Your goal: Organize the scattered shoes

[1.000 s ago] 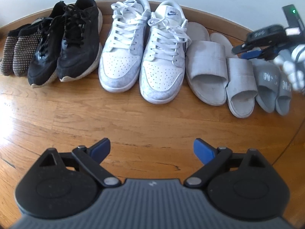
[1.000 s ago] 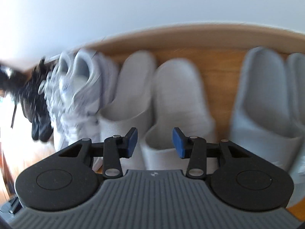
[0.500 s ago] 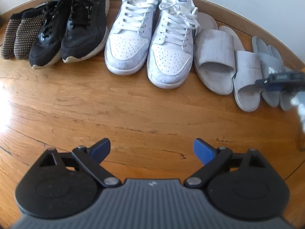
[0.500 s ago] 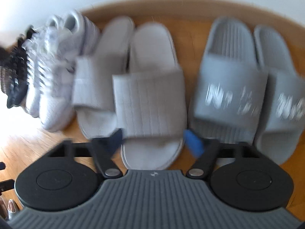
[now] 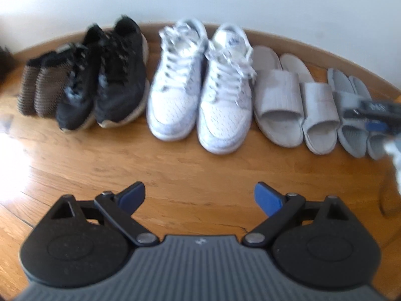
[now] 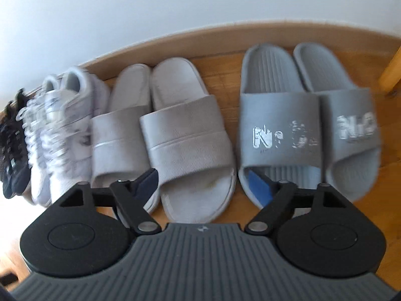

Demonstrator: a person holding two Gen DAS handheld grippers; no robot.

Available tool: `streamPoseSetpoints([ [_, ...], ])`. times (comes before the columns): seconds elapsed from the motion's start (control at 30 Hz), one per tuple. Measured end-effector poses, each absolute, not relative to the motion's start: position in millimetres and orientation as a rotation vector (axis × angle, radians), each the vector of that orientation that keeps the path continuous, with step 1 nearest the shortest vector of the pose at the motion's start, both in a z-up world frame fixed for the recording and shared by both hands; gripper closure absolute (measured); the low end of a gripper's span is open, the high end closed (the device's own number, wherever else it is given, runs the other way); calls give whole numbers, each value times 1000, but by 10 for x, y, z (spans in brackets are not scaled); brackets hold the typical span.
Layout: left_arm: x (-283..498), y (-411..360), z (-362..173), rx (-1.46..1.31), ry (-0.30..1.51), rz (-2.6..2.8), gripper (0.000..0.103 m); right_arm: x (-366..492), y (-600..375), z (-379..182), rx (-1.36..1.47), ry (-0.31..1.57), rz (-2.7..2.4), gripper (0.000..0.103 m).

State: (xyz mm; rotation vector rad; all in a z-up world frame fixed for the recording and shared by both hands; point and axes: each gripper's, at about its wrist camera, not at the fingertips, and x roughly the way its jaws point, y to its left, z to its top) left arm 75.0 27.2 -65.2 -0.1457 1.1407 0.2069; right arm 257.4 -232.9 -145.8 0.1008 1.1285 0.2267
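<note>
The shoes (image 5: 200, 85) are sitting in a neat row on the wood floor (image 5: 190, 170), against the white wall (image 5: 225, 0). The left gripper (image 5: 199, 198) and right gripper (image 6: 205, 183) are both hanging wide apart, holding nothing. The right one is hovering over a pale slide (image 6: 190, 135).

Bright daylight glares off the wooden floor (image 5: 15, 160) at left (both fisheye views motion-blurred, edges bowed).

L gripper (image 5: 199, 196) + R gripper (image 6: 202, 182) agape, empty
</note>
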Motion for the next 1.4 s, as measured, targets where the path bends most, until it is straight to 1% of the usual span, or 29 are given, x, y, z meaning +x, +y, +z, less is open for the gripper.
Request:
streamPoseSetpoints([
  [0.07,701,324,-645,-162,1140,219,9,2371,-2310,-1299,87,1120,202,18],
  [0.1,677,351,-642,-171,1139,225,9,2313,-2359,-1252,84,1115,196,13],
  [0.13,653,377,-638,-179,1138,231,9,2172,-2329,-1179,70,1104,184,11],
  [0.27,586,404,-615,-161,1131,256,9,1680,-2265,-1049,49,1129,120,11],
  [0.4,430,357,-446,-96,1108,251,9,1219,-2095,-843,-4,1126,121,10],
  [0.47,354,325,-355,-60,1096,250,9,1041,-2024,-708,-23,1128,135,5],
  [0.53,294,361,-278,-71,1091,259,9,923,-1986,-574,-20,1131,149,2],
  [0.63,201,375,-73,-109,1085,284,9,767,-1948,-310,-13,1114,159,1],
  [0.77,112,265,93,-68,1085,247,9,619,-1919,8,6,1088,155,1],
  [0.9,47,191,268,-17,1064,231,8,544,-1905,201,14,1058,142,1],
  [1.03,-14,168,334,15,1056,221,7,495,-1885,297,23,1060,133,1],
  [1.4,-115,246,471,-41,1032,178,7,403,-1743,442,8,1048,161,1],
])
